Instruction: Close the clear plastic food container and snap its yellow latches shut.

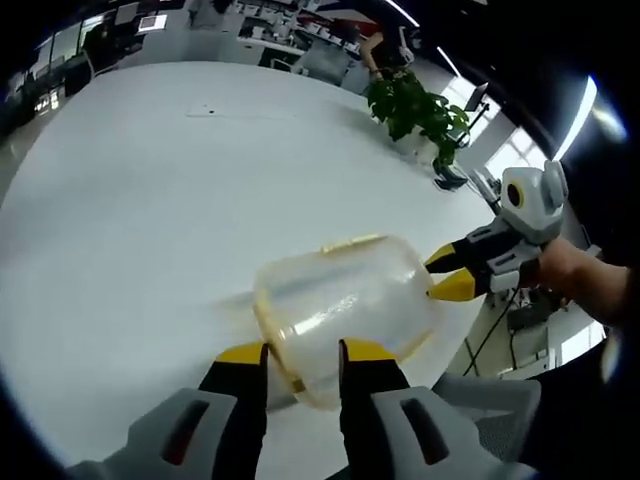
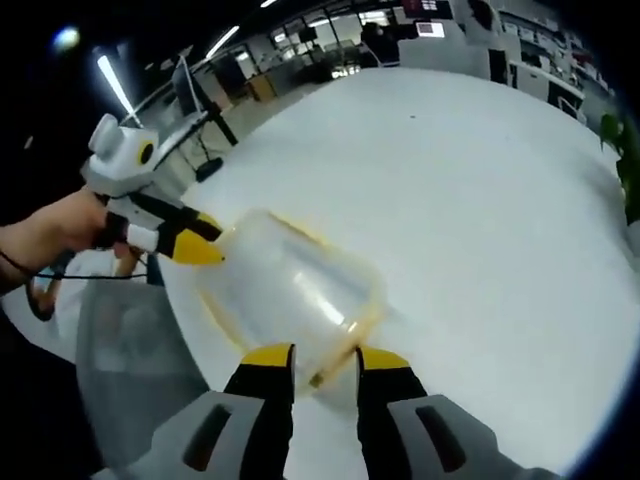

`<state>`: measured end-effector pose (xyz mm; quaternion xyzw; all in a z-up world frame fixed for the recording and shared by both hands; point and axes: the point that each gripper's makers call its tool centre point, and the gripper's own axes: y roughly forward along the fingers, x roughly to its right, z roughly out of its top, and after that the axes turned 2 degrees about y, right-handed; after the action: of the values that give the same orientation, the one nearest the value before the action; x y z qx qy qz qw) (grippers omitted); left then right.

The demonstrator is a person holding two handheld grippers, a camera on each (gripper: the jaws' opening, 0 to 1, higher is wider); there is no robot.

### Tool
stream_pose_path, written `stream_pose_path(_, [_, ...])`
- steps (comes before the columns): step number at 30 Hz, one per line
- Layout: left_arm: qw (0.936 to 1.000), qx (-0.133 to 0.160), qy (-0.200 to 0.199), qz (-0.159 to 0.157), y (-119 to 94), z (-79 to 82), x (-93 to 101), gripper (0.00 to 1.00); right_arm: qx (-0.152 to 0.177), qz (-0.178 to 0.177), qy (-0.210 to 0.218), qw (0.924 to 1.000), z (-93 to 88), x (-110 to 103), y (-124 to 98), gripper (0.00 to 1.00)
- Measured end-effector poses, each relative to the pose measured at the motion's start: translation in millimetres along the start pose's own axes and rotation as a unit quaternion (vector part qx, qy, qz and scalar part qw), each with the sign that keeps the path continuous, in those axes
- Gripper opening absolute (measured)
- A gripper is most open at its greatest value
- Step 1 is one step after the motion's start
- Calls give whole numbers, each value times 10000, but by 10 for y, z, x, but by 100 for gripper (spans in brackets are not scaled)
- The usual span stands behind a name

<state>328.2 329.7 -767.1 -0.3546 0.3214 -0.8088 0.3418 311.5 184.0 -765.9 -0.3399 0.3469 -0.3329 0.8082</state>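
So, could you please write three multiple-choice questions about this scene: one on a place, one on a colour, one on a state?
1. Where is the potted plant?
A. at the far edge of the white table
B. inside the container
C. on a chair

2. What colour are the jaw tips of both hand-held grippers?
A. red
B. yellow
C. green

3. How do the hand-held grippers stand at the clear container?
A. both far from it
B. one lying flat on the table
C. one at each end of it

Answers:
1 A: in the left gripper view it stands at the table's far rim.
2 B: yellow tips show on the left hand-held gripper and the right hand-held gripper.
3 C: each view has its own jaws at the near end and the other's tips at the far end.
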Motion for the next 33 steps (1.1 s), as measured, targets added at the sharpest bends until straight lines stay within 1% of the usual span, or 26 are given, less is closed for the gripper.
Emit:
stream_pose_path(7, [10000,-2,-69,62,-19,19,-2,26,-218,21,-37,9998,28,-1,0,22])
stream_pose_path(9, [9998,-103,-137,56,-33,3,-12,26,-281,10,-89,9996,36,-12,5,23])
stream_pose_path(10, [9999,-110,-91,56,-38,0,-12,27,-330,-21,-154,9993,41,-24,3,23])
stream_pose_path(12, [9988,-152,453,71,-70,21,-8,26,-496,-89,-593,9970,51,-2,-21,22])
stream_pose_path(13, [9965,-172,781,232,-104,47,-32,24,-628,-272,-987,9928,86,31,-55,21])
stream_pose_path(14, [9945,-241,956,352,-131,54,-55,24,-688,-374,-1217,9895,118,44,-73,20])
stream_pose_path(15, [9891,-252,1391,405,-156,95,-37,25,-630,-366,-1501,9860,209,4,-88,22])
stream_pose_path(16, [9858,-224,1610,428,-174,128,-16,29,-545,-266,-1604,9852,274,-55,-91,24])
stream_pose_path(17, [9827,-206,1784,454,-182,163,12,30,-477,-239,-1584,9859,345,-99,-100,26])
stream_pose_path(18, [9813,-197,1856,471,-193,184,31,31,-477,-216,-1577,9861,383,-115,-102,26])
stream_pose_path(20, [9777,-167,2058,390,-180,217,87,29,-423,-59,-1661,9852,453,-176,-72,24])
stream_pose_path(23, [9720,-215,2318,322,-154,249,184,29,-331,37,-1685,9851,514,-222,-47,24])
stream_pose_path(24, [9673,-188,2519,229,-149,272,245,29,-341,132,-1778,9834,525,-256,-26,24])
stream_pose_path(25, [9639,-220,2647,210,-146,274,261,29,-314,193,-1869,9817,537,-280,-14,24])
stream_pose_path(26, [9586,-222,2834,181,-141,290,290,29,-345,198,-1956,9799,533,-291,1,25])
stream_pose_path(29, [9462,-161,3232,-10,-128,308,412,29,-318,336,-2267,9729,539,-352,33,24])
stream_pose_path(32, [9419,-187,3353,-24,-93,312,434,29,-413,356,-2351,9704,510,-365,75,24])
stream_pose_path(33, [9391,-166,3433,-64,-69,331,445,28,-412,410,-2391,9692,512,-391,93,24])
